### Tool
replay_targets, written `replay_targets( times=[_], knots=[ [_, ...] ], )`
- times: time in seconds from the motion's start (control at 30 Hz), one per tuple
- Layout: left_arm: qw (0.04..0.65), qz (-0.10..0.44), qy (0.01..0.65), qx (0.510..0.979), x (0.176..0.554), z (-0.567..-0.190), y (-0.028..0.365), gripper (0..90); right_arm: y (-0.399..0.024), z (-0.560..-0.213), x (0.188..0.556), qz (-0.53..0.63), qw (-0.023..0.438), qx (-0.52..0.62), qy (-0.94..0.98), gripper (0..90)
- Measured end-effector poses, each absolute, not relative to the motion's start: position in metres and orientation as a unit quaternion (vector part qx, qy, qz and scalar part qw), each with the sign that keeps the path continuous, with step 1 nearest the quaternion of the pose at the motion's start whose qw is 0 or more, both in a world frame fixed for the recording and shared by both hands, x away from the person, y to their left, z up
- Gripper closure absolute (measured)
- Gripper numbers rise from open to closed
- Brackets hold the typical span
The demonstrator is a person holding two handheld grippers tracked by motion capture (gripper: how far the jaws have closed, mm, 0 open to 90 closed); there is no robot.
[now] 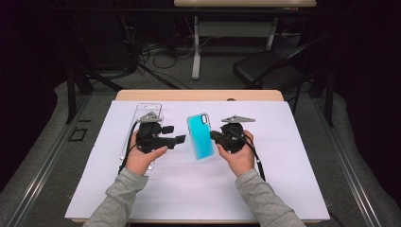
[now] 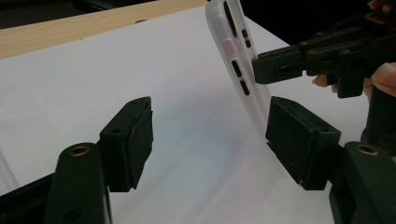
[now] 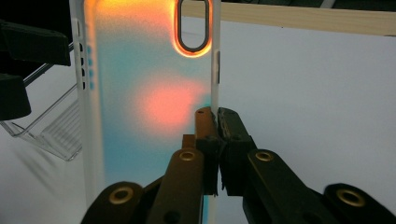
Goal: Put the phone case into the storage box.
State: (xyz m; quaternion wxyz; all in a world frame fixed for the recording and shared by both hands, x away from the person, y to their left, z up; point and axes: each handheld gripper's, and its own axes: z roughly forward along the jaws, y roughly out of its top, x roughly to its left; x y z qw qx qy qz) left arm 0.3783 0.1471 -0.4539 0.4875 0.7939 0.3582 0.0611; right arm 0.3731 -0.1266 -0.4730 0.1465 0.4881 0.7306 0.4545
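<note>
Right claw (image 3: 217, 133) clenched on the side edge of the phone case (image 1: 200, 135), holding it tilted above the white surface (image 1: 283, 165). Left claw (image 2: 210, 140) released, jaws apart beside the case's other edge. Clear plastic box (image 1: 146, 111) lies behind the left hand.

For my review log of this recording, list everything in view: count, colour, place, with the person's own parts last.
phone case: one, teal with frosted edges, held above the middle of the sheet by its right edge.
clear plastic box: one, transparent, on the sheet's left part, behind the left gripper.
paper sheet: one, white, covering most of the table.
table: one, light wood, far edge showing beyond the sheet.
chair: one, black, on the floor beyond the table, right.
second table: one, light top, white legs, far back.
left gripper: one, black, jaws apart, one pad beside the case's left edge.
right gripper: one, black, shut on the case's edge.
sleeves: two, grey, bottom of the high view.
</note>
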Motion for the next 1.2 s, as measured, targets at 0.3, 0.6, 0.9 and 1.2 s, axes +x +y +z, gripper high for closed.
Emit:
replay_targets(
  times=[0.3,0.6,0.9,1.2],
  knots=[
    [0.500,0.044,0.359,0.787,0.376,-0.454,0.145,33.1,-0.126,-0.475,0.368,0.465,0.161,0.483,0.724,87.6],
    [0.505,0.036,0.357,0.785,0.376,-0.458,0.141,34.3,-0.126,-0.478,0.366,0.469,0.168,0.481,0.721,87.6],
    [0.508,0.031,0.354,0.785,0.374,-0.458,0.139,38.8,-0.126,-0.478,0.363,0.473,0.173,0.480,0.718,87.6],
    [0.515,0.006,0.372,0.772,0.370,-0.460,0.136,40.1,-0.124,-0.478,0.360,0.477,0.176,0.477,0.717,87.6]
  ],
)
